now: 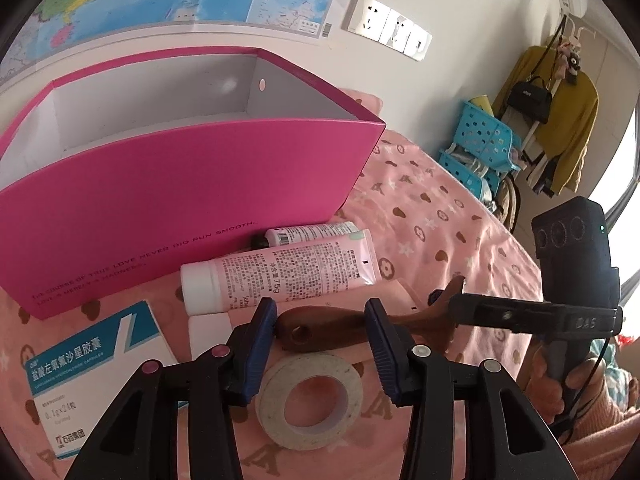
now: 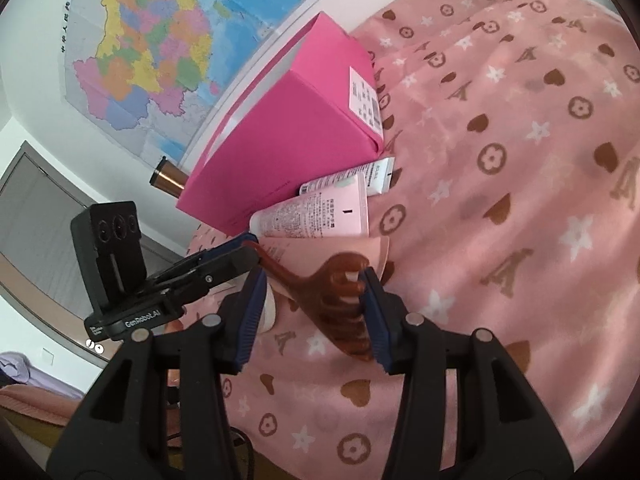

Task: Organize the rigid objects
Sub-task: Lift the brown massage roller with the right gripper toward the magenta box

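Observation:
A brown wooden comb (image 1: 344,326) lies on the pink bedspread, its handle between my left gripper's (image 1: 322,330) open blue pads. My right gripper (image 2: 314,304) is open around the comb's teeth (image 2: 340,300); its tip shows in the left wrist view (image 1: 452,304). A pink tube (image 1: 280,272) with a white cap and a smaller white tube (image 1: 312,232) lie against an open pink box (image 1: 180,184). A tape roll (image 1: 308,398) lies under my left gripper. A medicine carton (image 1: 80,372) lies at the left.
The pink box (image 2: 288,136) stands against a wall with a map (image 2: 152,48). A copper cup (image 2: 168,178) lies behind it. Blue baskets (image 1: 480,140) and hanging clothes (image 1: 560,128) stand beyond the bed. Patterned bedspread (image 2: 500,200) extends to the right.

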`<state>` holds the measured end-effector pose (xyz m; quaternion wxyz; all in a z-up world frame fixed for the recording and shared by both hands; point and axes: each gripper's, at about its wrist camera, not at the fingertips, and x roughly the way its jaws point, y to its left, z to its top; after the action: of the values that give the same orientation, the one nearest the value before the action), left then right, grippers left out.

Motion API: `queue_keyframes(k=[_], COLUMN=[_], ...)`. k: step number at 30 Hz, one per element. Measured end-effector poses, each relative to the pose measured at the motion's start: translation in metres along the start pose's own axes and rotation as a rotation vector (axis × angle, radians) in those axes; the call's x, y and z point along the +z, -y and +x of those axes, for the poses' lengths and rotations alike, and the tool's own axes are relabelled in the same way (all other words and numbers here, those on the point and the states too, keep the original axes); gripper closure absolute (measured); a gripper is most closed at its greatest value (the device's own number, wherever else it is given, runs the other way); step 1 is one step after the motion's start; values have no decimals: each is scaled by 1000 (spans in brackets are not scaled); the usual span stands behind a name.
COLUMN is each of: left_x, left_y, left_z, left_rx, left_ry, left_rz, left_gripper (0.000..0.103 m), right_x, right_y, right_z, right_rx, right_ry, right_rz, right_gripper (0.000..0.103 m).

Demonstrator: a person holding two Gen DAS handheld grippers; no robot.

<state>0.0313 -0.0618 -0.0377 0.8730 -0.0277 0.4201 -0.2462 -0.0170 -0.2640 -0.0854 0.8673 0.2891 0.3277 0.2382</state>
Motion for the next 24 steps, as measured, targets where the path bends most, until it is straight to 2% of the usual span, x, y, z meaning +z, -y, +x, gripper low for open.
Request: queue_keyframes(k=[3,9,12,21,24], left_x=[0,0,1,-1,-1], left_y=[2,1,0,-4,-6], left_z=[0,0,-2,-10,-11], left_rx=[9,-13,-29,-27,-43], left_ry=[3,4,4,7,6], left_rz=[2,-13,-25,-22,-28], left_gripper=[57,51,46,47,47], right_x=[-2,0,4,19,24], right_y=[-4,-7,-11,-28,-35], right_z=[7,3,-2,-8,-8], right_rx=[-62,-54,-21,91,100], right_ry=[-17,-18,-16,0,1], right_rz=[-44,-81,-84,-113,-128], right_gripper=[63,69,73,88,88])
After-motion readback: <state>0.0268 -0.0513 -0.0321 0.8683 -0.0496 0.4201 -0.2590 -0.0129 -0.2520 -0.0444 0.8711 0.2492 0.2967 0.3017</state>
